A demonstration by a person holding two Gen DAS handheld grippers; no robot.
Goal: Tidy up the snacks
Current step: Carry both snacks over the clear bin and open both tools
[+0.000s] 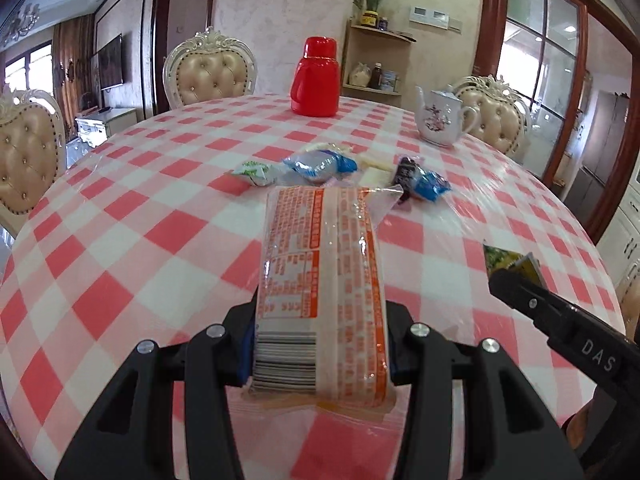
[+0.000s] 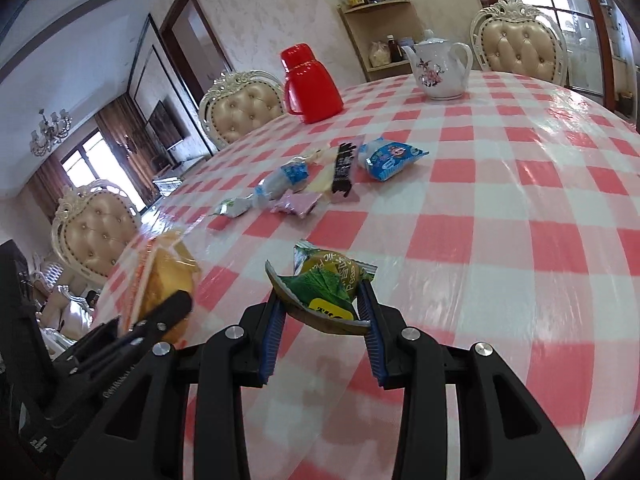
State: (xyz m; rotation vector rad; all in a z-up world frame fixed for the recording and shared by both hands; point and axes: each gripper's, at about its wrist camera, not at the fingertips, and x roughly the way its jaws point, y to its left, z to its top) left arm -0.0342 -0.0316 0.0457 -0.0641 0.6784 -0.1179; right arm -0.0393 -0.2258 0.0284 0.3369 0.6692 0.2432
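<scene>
Orange pkt: we're gripping the long orange-printed packet (image 1: 322, 288) w/ the left gripper (image 1: 320, 344), jaws clenching on both its long sides; it's hanging above the table, its far end pointing to 12 o'clock, barcode end nearest us.
Green pkt: we're pinching the green-yellow snack packet (image 2: 328, 292) in the right gripper (image 2: 322, 312), fingers pressing its edges, packet buckling; it's sitting over the cloth at centre of the right wrist view.
Grippers rel.: from the left wrist cam the right gripper is showing at 3 o'clock, apart from the orange pkt.
Snack pile: we're seeing loose snacks at 12 o'clock beyond the orange pkt – blue-white pouch (image 1: 320, 164), green-white sweet (image 1: 254, 172), dark bar (image 2: 344, 168), blue pkt (image 2: 390, 158), pink wrapper (image 2: 296, 204), some touching or overlapping.
Table: pink-white check cloth (image 1: 132, 208) under clear film.
Farther out: red flask (image 1: 316, 78) at 12, floral teapot (image 1: 440, 116) at 1–2 o'clock, well apart from the pile.
Around: cream tufted chairs (image 1: 210, 72) ringing the table.
</scene>
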